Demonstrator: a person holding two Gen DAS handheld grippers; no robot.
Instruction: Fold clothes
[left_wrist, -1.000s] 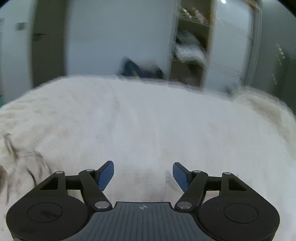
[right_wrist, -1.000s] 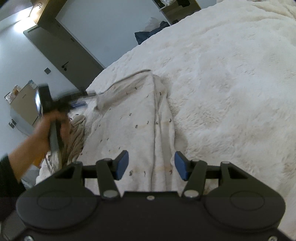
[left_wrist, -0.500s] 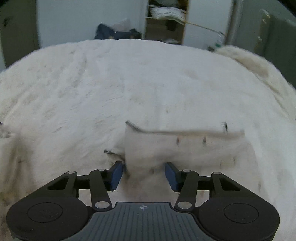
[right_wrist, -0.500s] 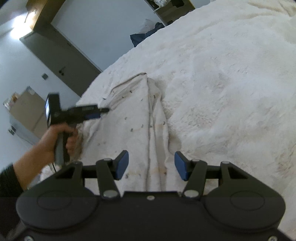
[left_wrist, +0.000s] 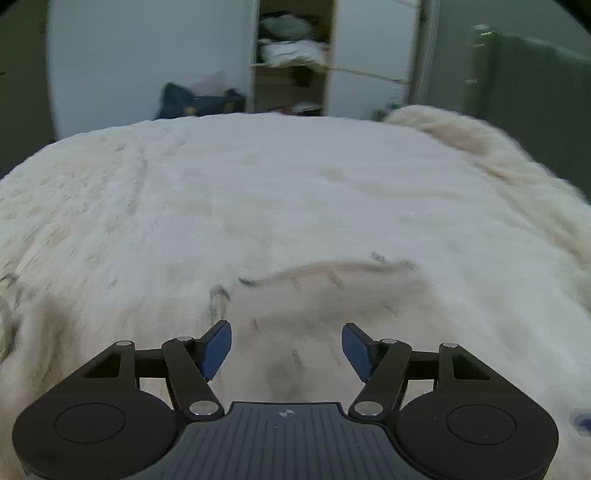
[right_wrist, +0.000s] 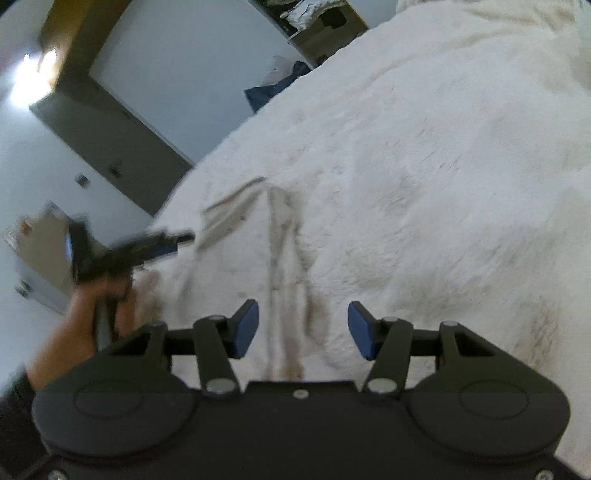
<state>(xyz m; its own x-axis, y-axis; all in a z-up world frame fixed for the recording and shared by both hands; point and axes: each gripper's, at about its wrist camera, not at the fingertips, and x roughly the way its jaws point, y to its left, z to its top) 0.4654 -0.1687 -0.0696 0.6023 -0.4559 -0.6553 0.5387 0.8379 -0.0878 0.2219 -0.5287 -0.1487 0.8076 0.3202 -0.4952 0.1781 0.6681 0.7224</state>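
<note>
1. a pale speckled garment (left_wrist: 332, 295) is seen lying on the bed (left_wrist: 258, 192).
2. left tongs (left_wrist: 286, 347) are opening above it, nothing gripped.
3. right tongs (right_wrist: 303, 328) are held apart over its folded edge, nothing gripped.

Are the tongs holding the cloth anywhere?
No. Both tongs, left and right, are empty; the left is opening. The cloth lies loose on the bed.

A: Where does the garment (right_wrist: 255, 258) lie?
B: On the fluffy blanket (right_wrist: 443, 166), left of its middle in the right wrist view, ahead of the right gripper (right_wrist: 303, 328).
A: And behind the bed?
B: A shelf unit (left_wrist: 291, 62), with a bag (left_wrist: 199, 103) to its left.
</note>
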